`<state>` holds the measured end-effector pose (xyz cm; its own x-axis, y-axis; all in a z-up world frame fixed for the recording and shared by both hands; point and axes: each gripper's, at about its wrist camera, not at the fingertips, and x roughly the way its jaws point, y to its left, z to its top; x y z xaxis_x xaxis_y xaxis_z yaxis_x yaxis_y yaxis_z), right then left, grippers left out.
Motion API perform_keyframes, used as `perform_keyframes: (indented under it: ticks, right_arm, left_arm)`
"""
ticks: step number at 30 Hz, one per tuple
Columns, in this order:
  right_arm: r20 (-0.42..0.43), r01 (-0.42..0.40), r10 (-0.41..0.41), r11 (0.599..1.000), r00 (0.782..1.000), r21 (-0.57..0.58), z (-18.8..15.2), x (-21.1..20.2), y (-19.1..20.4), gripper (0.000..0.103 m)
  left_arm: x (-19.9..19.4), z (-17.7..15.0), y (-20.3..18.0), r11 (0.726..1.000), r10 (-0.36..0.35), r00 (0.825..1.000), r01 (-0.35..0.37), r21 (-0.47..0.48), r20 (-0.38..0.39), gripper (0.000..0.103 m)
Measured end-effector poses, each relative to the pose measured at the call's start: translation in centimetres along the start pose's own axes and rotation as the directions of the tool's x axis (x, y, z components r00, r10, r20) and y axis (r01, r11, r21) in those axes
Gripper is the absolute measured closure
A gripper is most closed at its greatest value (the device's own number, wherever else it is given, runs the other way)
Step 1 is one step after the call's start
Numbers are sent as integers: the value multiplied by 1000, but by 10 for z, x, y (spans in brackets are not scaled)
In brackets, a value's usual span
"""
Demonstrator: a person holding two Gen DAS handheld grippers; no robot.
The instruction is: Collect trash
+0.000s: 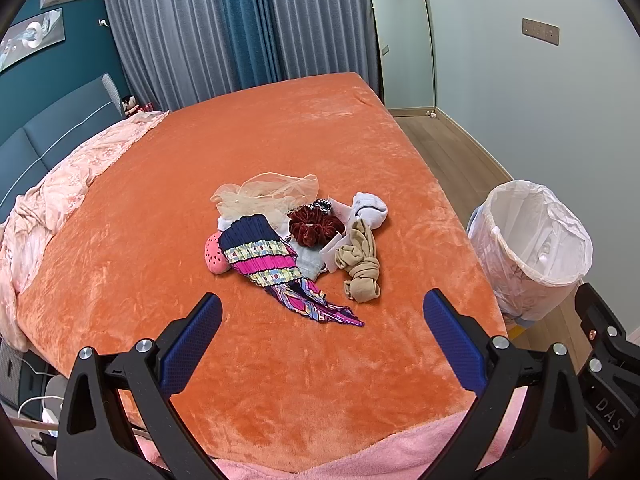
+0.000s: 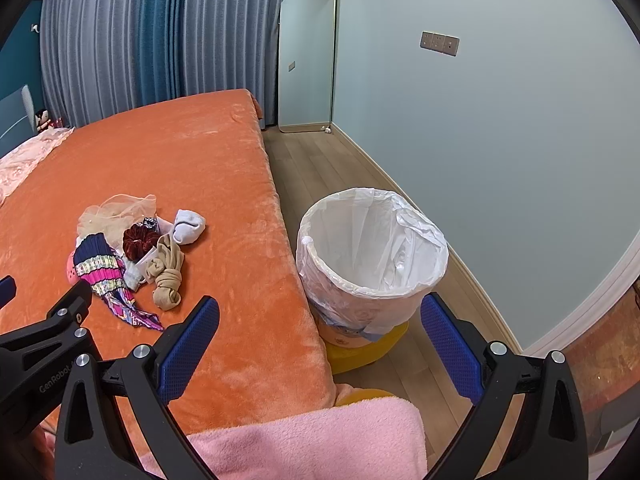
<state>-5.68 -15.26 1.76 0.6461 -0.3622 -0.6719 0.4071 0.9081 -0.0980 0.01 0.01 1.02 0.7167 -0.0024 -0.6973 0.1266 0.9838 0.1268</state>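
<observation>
A pile of small items lies on the orange bed: a striped pleated cloth, a tan knotted stocking, a dark red scrunchie, a white sock, beige netting and a pink shoe-shaped piece. A white-lined trash bin stands on the floor right of the bed. My left gripper is open and empty, just short of the pile. My right gripper is open and empty, near the bin, with the pile to its left.
A pink blanket covers the bed's near edge. A crumpled pink quilt lies at the bed's left. The bin sits on a yellow stool. A mirror leans on the far wall beyond the wooden floor.
</observation>
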Motion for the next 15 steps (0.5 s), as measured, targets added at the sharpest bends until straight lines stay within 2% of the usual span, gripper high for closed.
perform_keyframes:
  ticks: [15]
  right_arm:
    - [4,-1,1,1000,1000,-4,3,-3,0,7]
  left_arm:
    - [-2,1,6,1000,8,1000,-8,-20,-3,7]
